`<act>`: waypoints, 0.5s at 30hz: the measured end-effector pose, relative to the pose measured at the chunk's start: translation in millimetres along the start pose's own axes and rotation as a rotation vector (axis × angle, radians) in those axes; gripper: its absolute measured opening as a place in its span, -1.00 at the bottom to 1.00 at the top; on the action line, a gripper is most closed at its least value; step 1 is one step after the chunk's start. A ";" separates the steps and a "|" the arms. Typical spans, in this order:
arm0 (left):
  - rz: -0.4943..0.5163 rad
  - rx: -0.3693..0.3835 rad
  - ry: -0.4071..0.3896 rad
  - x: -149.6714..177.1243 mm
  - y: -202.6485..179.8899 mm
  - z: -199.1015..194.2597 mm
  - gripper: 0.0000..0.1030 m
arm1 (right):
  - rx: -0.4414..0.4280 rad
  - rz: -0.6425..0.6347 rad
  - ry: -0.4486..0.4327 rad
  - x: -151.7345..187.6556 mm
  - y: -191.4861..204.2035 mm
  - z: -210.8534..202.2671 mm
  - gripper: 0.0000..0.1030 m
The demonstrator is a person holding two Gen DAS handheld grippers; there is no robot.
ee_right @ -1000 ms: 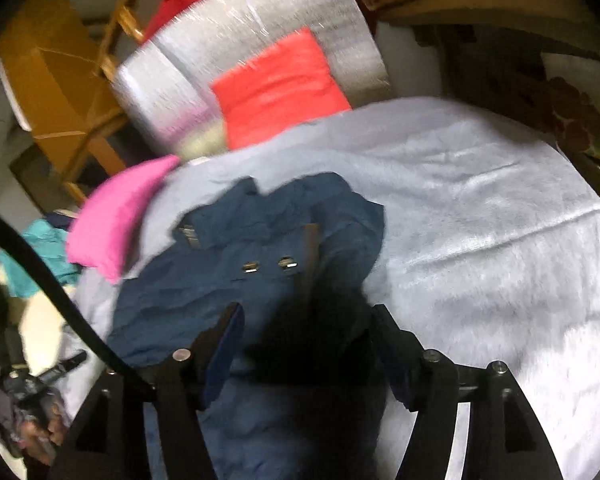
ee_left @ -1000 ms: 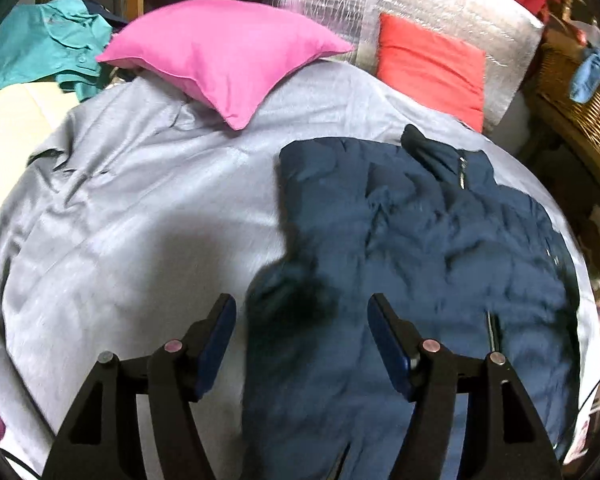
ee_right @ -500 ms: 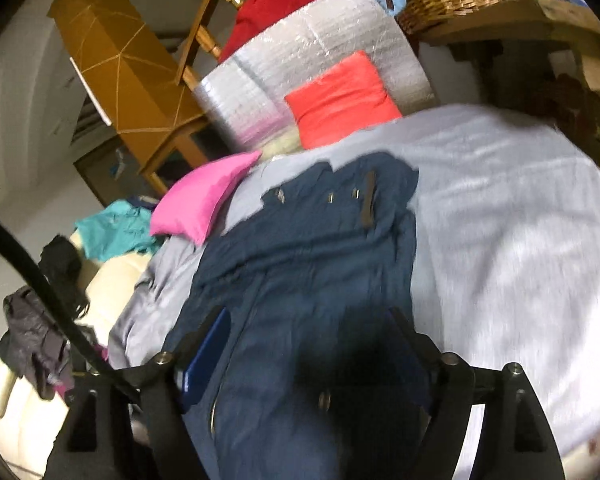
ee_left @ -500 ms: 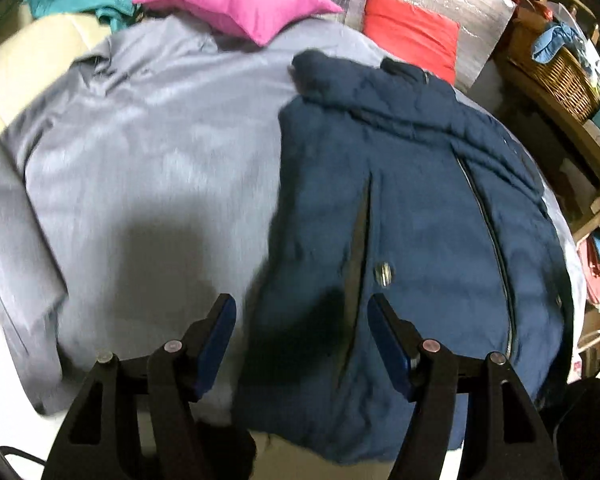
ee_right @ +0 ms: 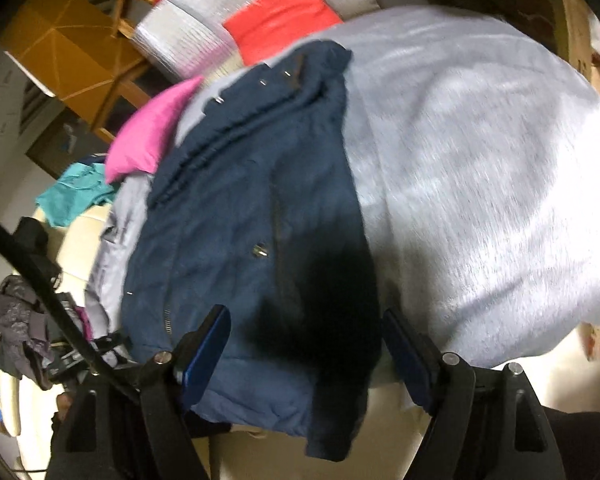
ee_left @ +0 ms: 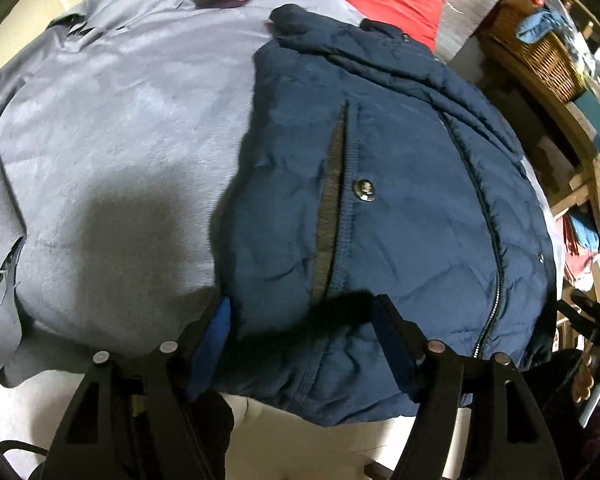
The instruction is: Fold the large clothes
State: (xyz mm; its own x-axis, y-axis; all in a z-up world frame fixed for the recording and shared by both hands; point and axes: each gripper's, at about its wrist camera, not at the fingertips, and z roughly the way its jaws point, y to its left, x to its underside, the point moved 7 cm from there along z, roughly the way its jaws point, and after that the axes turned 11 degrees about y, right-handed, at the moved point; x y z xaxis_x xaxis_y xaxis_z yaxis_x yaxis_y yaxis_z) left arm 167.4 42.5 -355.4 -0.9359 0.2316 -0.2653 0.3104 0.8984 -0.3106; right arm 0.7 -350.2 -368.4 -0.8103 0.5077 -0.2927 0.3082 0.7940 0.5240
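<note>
So far the navy jacket [ee_left: 380, 200] has been narrowed lengthwise and lies on the grey cover [ee_left: 112, 140], hem nearest; the crosswise fold is judged left. Left gripper [ee_left: 300, 320] and right gripper [ee_right: 304, 332] are held wide over the hem, the right's jaws just opened further, nothing pinched.

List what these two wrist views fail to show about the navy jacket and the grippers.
- Navy jacket sleeves: left wrist view, tucked out of sight.
- Jacket hem: right wrist view, motion blur and dark shadow.
- Left gripper contact with the hem: fabric covers the fingertips.
- Right gripper: likewise unclear.
</note>
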 end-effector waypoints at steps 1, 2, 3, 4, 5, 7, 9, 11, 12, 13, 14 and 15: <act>0.010 -0.005 -0.002 0.4 -1.5 -0.1 0.23 | 0.007 0.008 0.011 -0.2 -1.7 4.3 0.57; 0.015 -0.006 -0.003 -0.3 -2.0 0.2 0.21 | 0.014 0.017 0.023 1.2 -3.3 10.1 0.57; 0.017 -0.005 -0.003 -0.6 -2.2 0.5 0.21 | 0.015 0.024 0.044 2.5 -4.0 18.6 0.57; 0.015 -0.003 -0.001 -0.8 -1.8 0.8 0.21 | 0.017 0.025 0.060 3.9 -3.3 25.1 0.57; 0.008 0.002 0.001 -1.1 -0.9 1.1 0.21 | 0.022 0.023 0.070 5.8 -2.1 29.5 0.57; -0.012 0.008 0.006 -3.2 -0.9 3.0 0.22 | 0.057 0.008 0.076 8.5 0.2 37.6 0.48; -0.031 0.014 0.026 -3.8 3.2 8.0 0.26 | 0.123 -0.031 0.066 10.1 3.5 39.1 0.08; -0.035 0.021 0.040 -2.7 4.0 9.6 0.26 | 0.104 -0.027 0.060 11.2 4.1 36.9 -0.17; -0.037 0.030 0.042 -1.8 5.2 9.1 0.25 | 0.080 -0.012 0.057 11.3 2.8 36.0 -0.23; -0.040 0.045 0.040 -1.4 6.2 8.0 0.25 | 0.073 -0.005 0.058 10.8 1.8 36.0 -0.23; -0.041 0.061 0.035 0.3 5.8 4.9 0.25 | 0.067 0.003 0.061 10.9 -0.2 36.5 -0.24; -0.040 0.075 0.032 0.8 5.0 3.2 0.14 | 0.060 0.012 0.062 10.6 -1.6 37.4 -0.24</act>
State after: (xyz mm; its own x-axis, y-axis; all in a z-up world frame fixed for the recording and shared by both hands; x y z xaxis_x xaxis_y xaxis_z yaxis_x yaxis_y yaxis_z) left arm 168.7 46.0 -360.1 -0.9522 0.2090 -0.2228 0.2833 0.8768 -0.3885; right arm 10.2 -333.6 -402.2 -0.8354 0.4967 -0.2353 0.3457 0.8077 0.4777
